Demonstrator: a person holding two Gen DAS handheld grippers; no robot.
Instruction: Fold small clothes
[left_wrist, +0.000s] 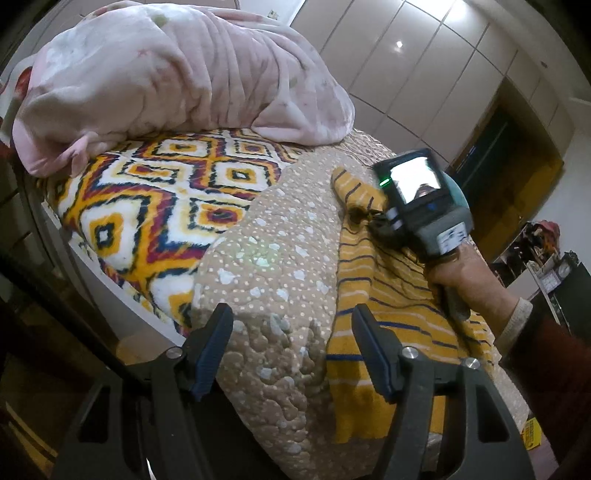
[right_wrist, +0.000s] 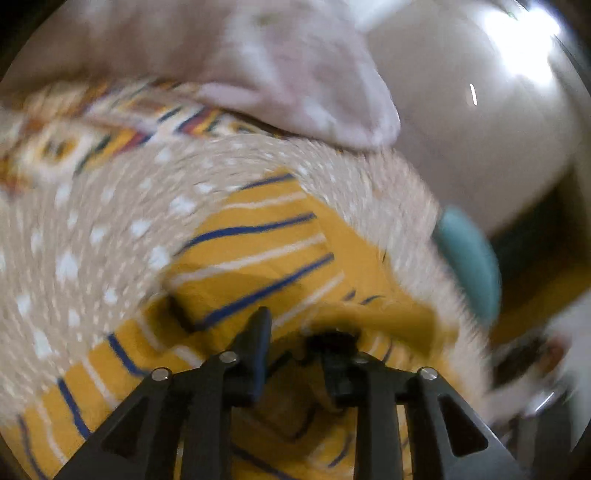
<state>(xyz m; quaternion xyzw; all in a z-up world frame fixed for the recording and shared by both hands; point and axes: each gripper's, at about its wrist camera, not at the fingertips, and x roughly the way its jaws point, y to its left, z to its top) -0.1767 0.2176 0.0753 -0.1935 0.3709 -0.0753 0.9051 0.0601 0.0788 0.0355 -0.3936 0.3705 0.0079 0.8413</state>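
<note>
A small yellow garment (left_wrist: 373, 295) with blue and white stripes lies on a beige dotted quilt (left_wrist: 266, 258). My left gripper (left_wrist: 291, 347) is open and empty, hovering over the garment's near left edge. My right gripper (left_wrist: 373, 218) shows in the left wrist view over the garment's far end. In the blurred right wrist view the garment (right_wrist: 266, 243) fills the middle, and my right gripper (right_wrist: 299, 336) has yellow fabric bunched between its fingers; the gap is partly open, and whether it clamps the cloth is unclear.
A pink blanket (left_wrist: 177, 74) is heaped at the far end of the bed on a diamond-patterned cover (left_wrist: 147, 199). The bed's edge (left_wrist: 107, 291) drops off at left. White wardrobe doors (left_wrist: 424, 74) stand behind. A teal object (right_wrist: 469, 262) lies at right.
</note>
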